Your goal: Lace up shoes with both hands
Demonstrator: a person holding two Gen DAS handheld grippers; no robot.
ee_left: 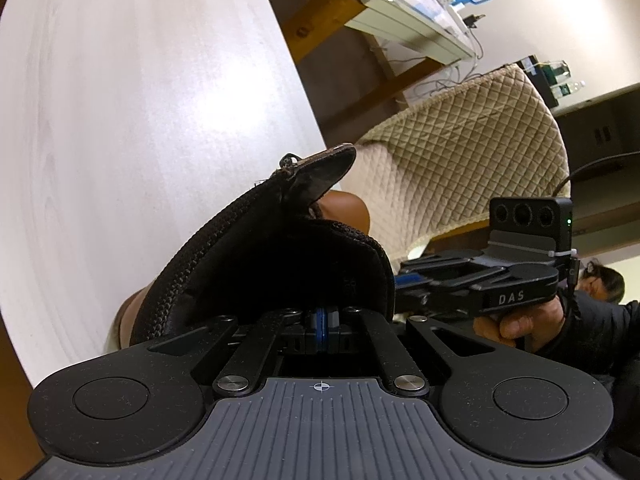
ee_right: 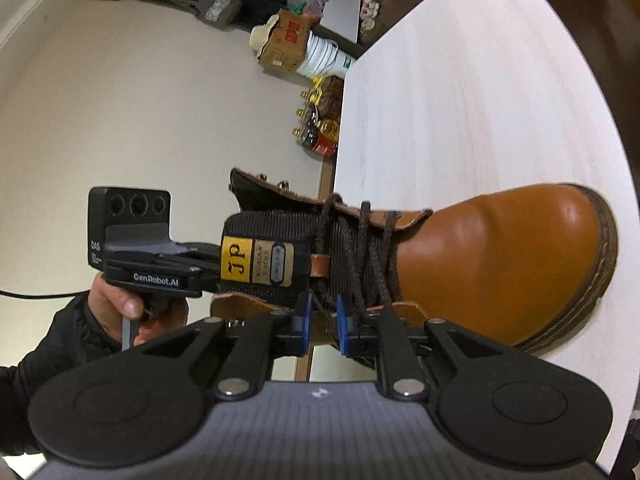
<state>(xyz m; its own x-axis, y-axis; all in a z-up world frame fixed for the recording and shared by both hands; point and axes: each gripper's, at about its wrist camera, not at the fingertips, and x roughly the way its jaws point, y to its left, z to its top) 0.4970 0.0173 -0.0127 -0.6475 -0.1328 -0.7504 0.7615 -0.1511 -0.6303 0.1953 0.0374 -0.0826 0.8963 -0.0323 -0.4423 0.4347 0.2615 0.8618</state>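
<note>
One lace between parted right jaws

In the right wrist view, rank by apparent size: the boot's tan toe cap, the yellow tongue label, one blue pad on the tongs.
1. Tan toe cap.
2. Yellow tongue label.
3. Blue pad, though it sits nearest the camera, which enlarges it.

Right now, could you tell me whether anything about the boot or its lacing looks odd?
The boot stands on the table only partly laced: the lace crosses the lower eyelets, while the upper hooks are bare. The left hand-held gripper pinches the tongue. No damage visible.
</note>
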